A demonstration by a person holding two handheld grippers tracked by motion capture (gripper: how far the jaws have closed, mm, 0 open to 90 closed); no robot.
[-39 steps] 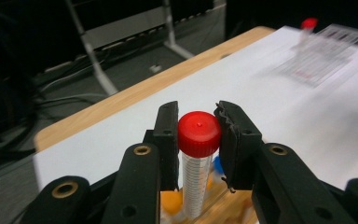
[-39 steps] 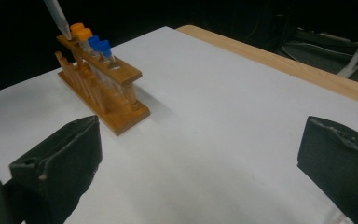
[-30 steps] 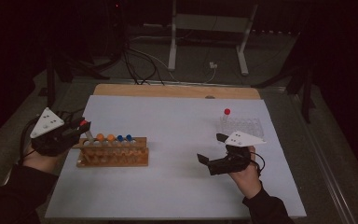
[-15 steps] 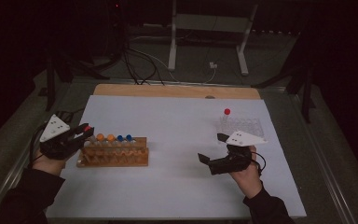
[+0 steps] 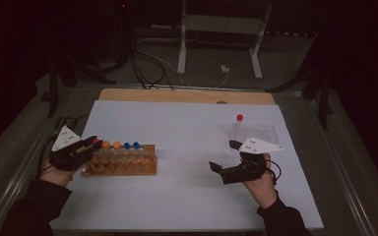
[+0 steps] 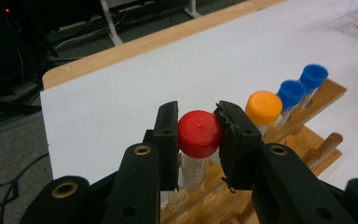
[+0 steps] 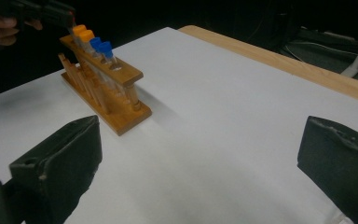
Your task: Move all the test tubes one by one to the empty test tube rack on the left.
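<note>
A wooden tube rack (image 5: pixel 128 164) stands at the table's left, holding two orange-capped tubes (image 5: pixel 111 145) and two blue-capped tubes (image 5: pixel 132 145). My left gripper (image 5: pixel 93 143) is at the rack's left end, shut on a red-capped tube (image 6: pixel 198 134); both jaws press the cap's sides. The tube's lower end sits at the rack's (image 6: pixel 303 126) end hole; how deep it goes is hidden. One orange cap (image 6: pixel 263 107) and two blue caps (image 6: pixel 301 84) follow behind it. My right gripper (image 5: pixel 222 157) hovers open over bare table at the right, nothing between its jaws (image 7: pixel 200 154).
A clear plastic rack (image 5: pixel 258 132) with one red-capped tube (image 5: pixel 239 118) stands behind the right hand. A wooden board edge (image 5: pixel 187 96) runs along the table's far side. The white table sheet (image 5: pixel 187 142) lies between the two racks.
My left gripper has moved right and down with the red-capped tube, bringing it to the wooden rack's left end. The right gripper has stayed put.
</note>
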